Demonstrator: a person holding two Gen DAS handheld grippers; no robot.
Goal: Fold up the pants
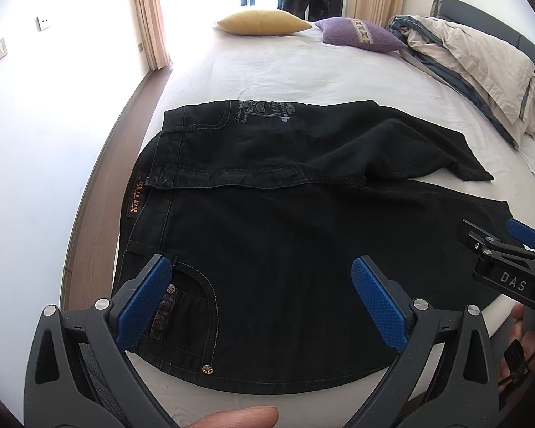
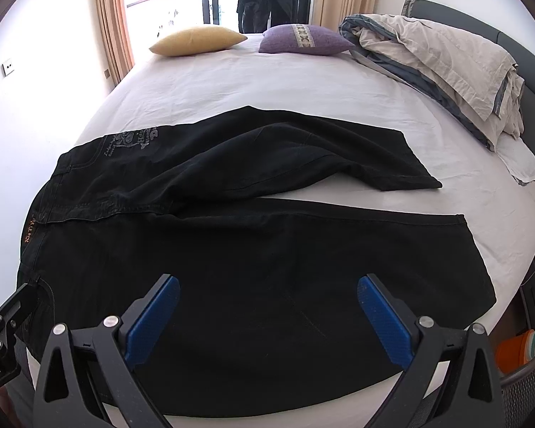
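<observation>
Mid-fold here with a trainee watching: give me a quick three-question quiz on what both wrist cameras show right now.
1. True or false: the left gripper is clamped on the pants.
2. Which cushion lies nearer the window? A) the yellow cushion B) the purple cushion C) neither
3. Fill in: the crumpled duvet is piled against the bed's ____.

Key:
1. False; both it and the right gripper are open above the pants.
2. A
3. headboard
</observation>
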